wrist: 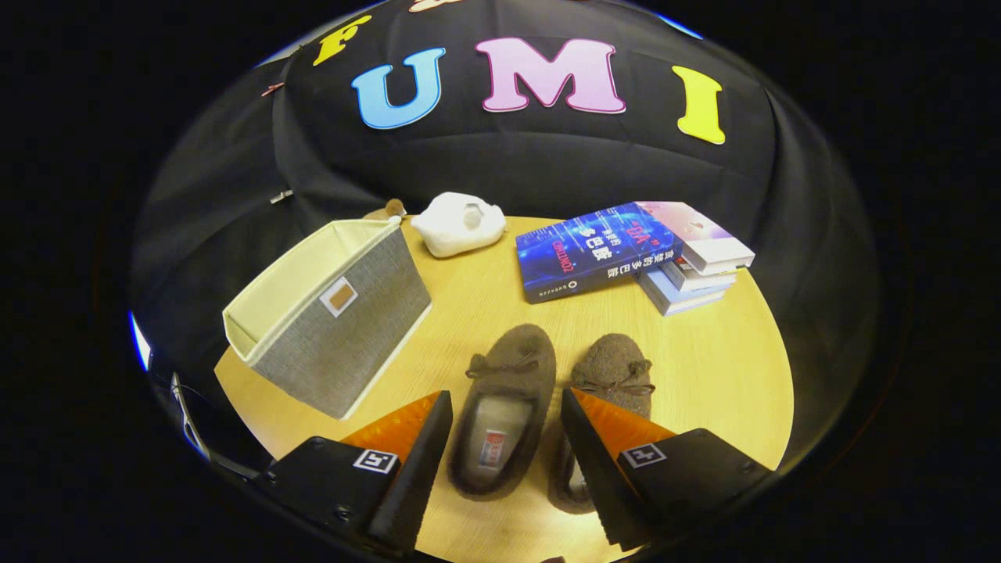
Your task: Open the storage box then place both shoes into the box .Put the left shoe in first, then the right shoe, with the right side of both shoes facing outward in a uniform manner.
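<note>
Two brown slippers with small bows lie side by side on the round wooden table (727, 360), toes pointing away from me. The left shoe (504, 407) sits between my fingers, its lined opening and label facing up. The right shoe (614, 375) lies partly behind my right finger (590, 453). My gripper (507, 461) is open, fingers spread either side of the left shoe and not pressing on it. The grey fabric storage box (332, 309) with a cream lining stands open-topped, ahead and to the left of the fingers.
A white plush toy (460, 223) rests at the table's far edge beyond the box, with a small brown object (387, 209) beside it. A blue book (594, 250) leans on a stack of books (696, 266) at the far right.
</note>
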The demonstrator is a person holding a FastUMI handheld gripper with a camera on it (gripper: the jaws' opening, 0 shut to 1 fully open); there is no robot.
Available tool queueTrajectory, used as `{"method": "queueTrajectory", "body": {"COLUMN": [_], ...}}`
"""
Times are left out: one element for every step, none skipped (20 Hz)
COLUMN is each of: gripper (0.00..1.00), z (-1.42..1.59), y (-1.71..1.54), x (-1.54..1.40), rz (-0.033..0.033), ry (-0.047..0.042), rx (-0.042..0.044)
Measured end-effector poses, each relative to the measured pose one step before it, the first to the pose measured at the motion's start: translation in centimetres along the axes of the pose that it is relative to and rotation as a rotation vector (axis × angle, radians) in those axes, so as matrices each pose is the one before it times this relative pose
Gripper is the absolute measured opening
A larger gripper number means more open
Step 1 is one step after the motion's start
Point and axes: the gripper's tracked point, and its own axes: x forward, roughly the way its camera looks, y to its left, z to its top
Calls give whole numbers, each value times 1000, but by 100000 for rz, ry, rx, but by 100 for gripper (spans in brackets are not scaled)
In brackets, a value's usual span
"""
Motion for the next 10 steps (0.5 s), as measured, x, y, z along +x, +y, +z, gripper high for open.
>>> {"method": "queueTrajectory", "body": {"gripper": [88, 88, 88, 87, 83, 82, 81, 80, 75, 69], "z": [-565, -564, -565, -330, -293, -183, -36, -63, -32, -12], "y": [-322, -279, -358, -149, -83, -138, -460, -249, -146, -290], "x": [604, 702, 1126, 609, 511, 495, 806, 851, 711, 818], "rz": [-382, -302, -368, 210, -308, -836, -1556, -731, -1094, -1702], "ry": [1363, 1687, 1881, 1566, 1061, 744, 568, 574, 679, 582], "rx": [-893, -414, -718, -423, -644, -760, 17, 1163, 930, 315]}}
